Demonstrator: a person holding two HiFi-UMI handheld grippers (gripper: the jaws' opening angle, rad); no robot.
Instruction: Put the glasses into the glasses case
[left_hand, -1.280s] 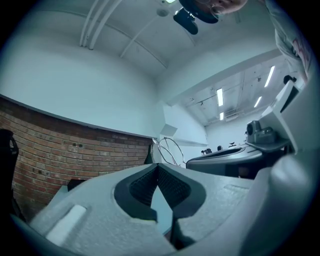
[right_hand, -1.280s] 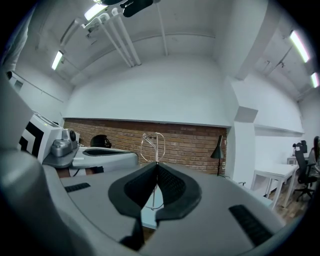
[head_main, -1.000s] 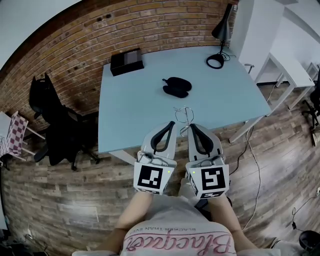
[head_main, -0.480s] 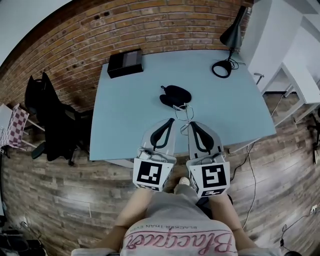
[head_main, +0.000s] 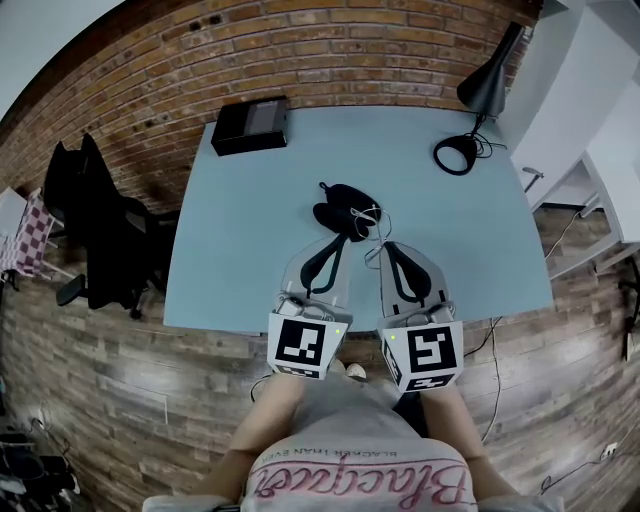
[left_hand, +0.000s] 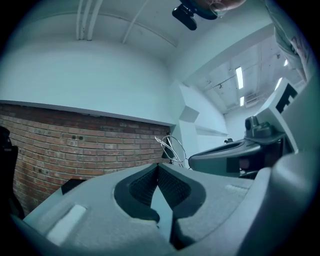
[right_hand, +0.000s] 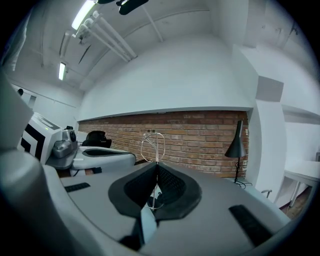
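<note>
The black glasses case (head_main: 340, 209) lies open on the pale blue table (head_main: 250, 240), just beyond both grippers. My right gripper (head_main: 381, 246) is shut on the thin wire-frame glasses (head_main: 367, 218), which stick up past its tips (right_hand: 153, 144) and hang over the case's near right side. In the left gripper view the glasses (left_hand: 171, 148) show to the right of the jaws. My left gripper (head_main: 341, 243) is shut with nothing in it, its tips close to the case's near edge.
A black box (head_main: 251, 124) sits at the table's far left corner. A black desk lamp (head_main: 478, 112) stands at the far right. A black office chair (head_main: 95, 235) is left of the table, and a brick wall (head_main: 300, 50) runs behind it.
Both grippers have moved forward over the table with the glasses, from near the front edge up to the case. The glasses now hang at the case's near side.
</note>
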